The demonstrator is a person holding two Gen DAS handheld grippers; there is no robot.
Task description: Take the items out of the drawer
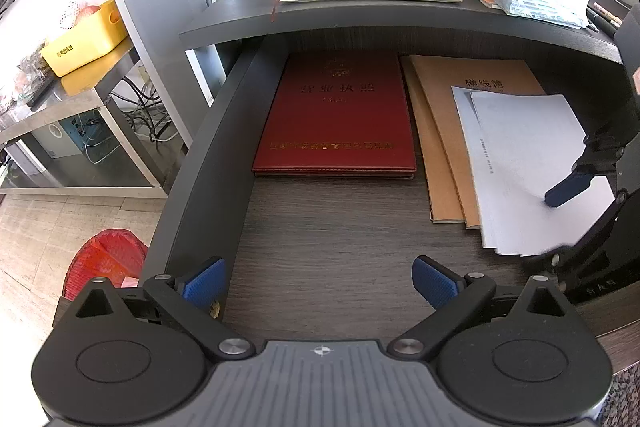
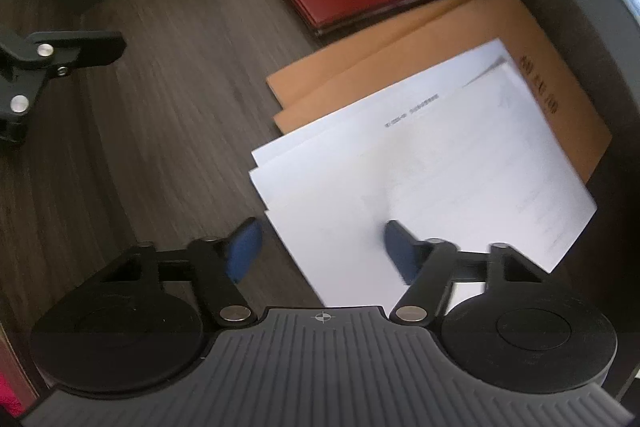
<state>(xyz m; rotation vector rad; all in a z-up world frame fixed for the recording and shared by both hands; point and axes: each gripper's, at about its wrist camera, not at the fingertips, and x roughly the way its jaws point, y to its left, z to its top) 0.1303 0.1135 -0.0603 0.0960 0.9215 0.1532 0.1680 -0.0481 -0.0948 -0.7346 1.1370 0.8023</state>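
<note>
The white papers [image 2: 432,163] lie in the open drawer [image 1: 320,227] atop 2 tan notebooks [image 1: 440,131], beside a red folder [image 1: 340,115]. The right claw [image 2: 324,247] straddles their near corner, spread; it must pinch next. The left claw [image 1: 320,279] hovers spread, empty.

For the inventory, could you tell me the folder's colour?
Dark red folder, gold lettering; clearest in left wrist view.
</note>
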